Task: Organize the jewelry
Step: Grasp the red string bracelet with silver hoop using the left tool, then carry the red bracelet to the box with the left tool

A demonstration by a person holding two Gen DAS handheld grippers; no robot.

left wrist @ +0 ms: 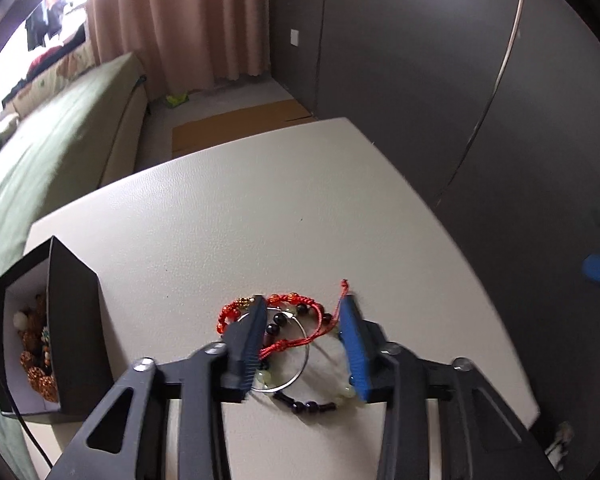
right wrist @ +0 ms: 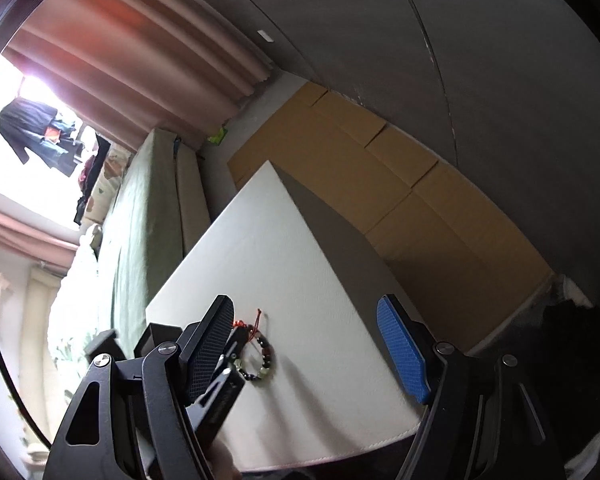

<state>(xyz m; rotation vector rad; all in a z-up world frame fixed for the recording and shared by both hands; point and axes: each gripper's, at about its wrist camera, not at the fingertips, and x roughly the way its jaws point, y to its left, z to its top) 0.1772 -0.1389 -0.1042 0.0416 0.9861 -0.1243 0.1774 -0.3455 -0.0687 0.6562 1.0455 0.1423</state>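
Your left gripper point(left wrist: 300, 320) stands part open over a tangle of bracelets point(left wrist: 284, 332) on the white, leather-grained table point(left wrist: 260, 220): a knotted red cord with round orange beads, a thin silver hoop, dark glossy beads and pale green ones. Its ribbed pads straddle the heap without pinching it. The black box point(left wrist: 76, 320) at the left holds sparkly amber balls. Your right gripper point(right wrist: 306, 344) gapes wide and empty. No writing is legible.
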